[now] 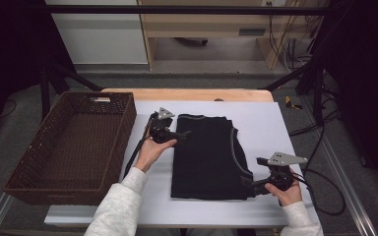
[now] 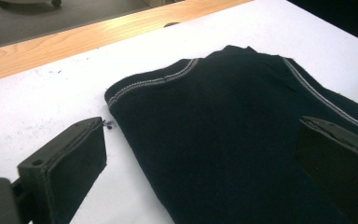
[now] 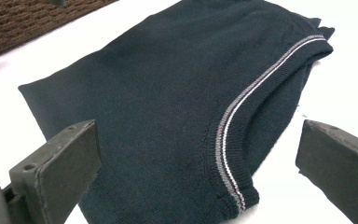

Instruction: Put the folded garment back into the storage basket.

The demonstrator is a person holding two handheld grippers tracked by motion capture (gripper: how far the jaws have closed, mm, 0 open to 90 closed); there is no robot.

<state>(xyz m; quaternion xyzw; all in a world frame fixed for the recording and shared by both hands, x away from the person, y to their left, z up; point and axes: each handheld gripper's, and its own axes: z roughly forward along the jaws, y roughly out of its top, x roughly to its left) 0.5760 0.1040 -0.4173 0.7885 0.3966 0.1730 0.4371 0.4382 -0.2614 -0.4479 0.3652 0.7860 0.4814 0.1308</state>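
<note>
sweater (image 1: pixel 206 156): lay folded mid-table (image 1: pixel 275 123)
left gripper (image 1: pixel 184 133): jaws wide apart, at its far-left corner
right gripper (image 1: pixel 248 183): also gaping, near-right corner
basket (image 1: pixel 24 162): left edge

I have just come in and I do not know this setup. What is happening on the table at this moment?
A person holds a gripper in each hand over a folded dark garment lying on the white table. The left gripper is at the garment's far left corner and the right gripper at its near right corner. Both have their jaws open, and neither has closed on the cloth yet. A brown wicker basket stands at the left with nothing in it.
</note>
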